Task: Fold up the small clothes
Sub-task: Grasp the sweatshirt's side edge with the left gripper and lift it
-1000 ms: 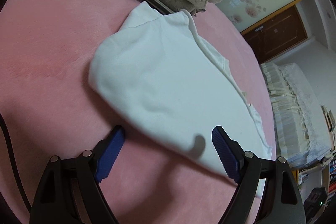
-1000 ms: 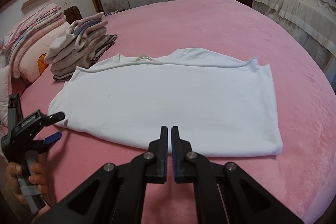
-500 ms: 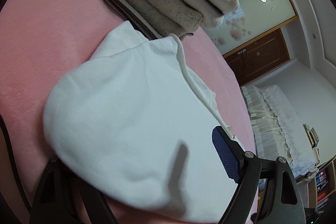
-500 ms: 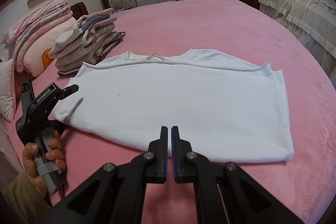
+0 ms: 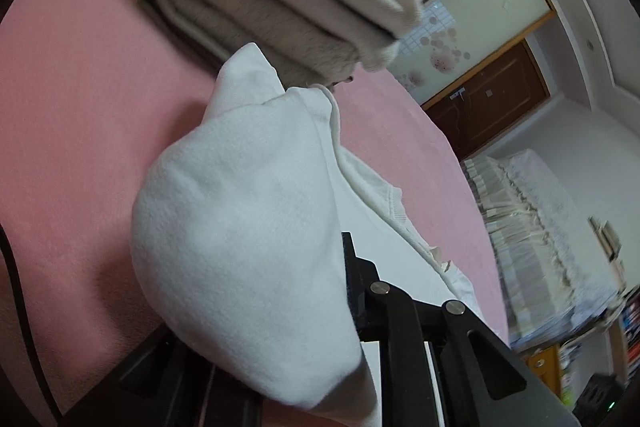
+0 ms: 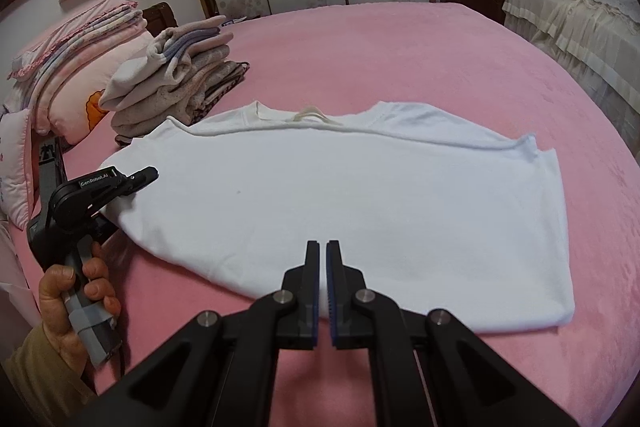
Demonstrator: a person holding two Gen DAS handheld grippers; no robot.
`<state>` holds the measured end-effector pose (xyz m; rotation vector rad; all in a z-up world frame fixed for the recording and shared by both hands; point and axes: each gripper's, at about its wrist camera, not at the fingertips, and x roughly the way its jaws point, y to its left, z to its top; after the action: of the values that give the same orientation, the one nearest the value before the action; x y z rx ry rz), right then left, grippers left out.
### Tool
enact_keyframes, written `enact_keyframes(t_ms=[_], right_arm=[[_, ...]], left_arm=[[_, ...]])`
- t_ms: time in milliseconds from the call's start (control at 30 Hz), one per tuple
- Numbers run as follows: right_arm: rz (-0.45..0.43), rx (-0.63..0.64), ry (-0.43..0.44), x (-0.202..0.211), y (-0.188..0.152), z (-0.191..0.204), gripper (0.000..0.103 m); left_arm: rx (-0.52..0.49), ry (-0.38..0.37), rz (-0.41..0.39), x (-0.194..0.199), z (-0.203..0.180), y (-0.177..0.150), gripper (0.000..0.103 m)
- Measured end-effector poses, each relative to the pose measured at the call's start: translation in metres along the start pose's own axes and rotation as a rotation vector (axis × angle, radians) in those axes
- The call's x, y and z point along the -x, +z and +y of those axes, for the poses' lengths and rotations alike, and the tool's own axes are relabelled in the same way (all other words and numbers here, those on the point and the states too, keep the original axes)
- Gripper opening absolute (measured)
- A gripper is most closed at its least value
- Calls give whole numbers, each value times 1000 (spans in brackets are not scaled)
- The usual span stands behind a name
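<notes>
While the left gripper [image 6: 136,183] jaws grip the white shirt's [image 6: 344,203] corner, the right gripper [image 6: 323,251] jaws hover clenched, empty.

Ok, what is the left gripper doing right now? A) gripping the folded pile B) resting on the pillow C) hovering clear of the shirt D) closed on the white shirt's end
D: the left gripper is at the end of the white shirt, whose cloth bunches between its fingers in the left wrist view.
</notes>
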<state>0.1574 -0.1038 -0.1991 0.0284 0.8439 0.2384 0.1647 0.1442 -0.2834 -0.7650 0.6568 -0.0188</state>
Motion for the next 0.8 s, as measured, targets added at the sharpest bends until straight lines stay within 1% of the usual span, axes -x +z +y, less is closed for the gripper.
enact_keyframes(t_ms=[167, 333, 400, 500, 567, 667, 800], right_arm=[[-15, 24, 32, -25, 20, 17, 3], [-5, 24, 58, -55, 30, 34, 3], [12, 24, 64, -66, 29, 40, 3], [66, 23, 52, -86, 22, 45, 3], [60, 32, 40, -87, 18, 47, 3], [32, 5, 45, -79, 18, 43, 3], [54, -4, 50, -82, 12, 39, 3]], left_arm=[[-111, 40, -39, 12, -25, 2, 11], [-181, 51, -63, 23, -50, 9, 11], [-208, 49, -72, 27, -60, 11, 11], [-245, 32, -79, 37, -73, 12, 11], [-279, 39, -88, 38, -86, 12, 11], [-322, 35, -109, 45, -101, 14, 11], [-350, 20, -100, 53, -114, 14, 11]])
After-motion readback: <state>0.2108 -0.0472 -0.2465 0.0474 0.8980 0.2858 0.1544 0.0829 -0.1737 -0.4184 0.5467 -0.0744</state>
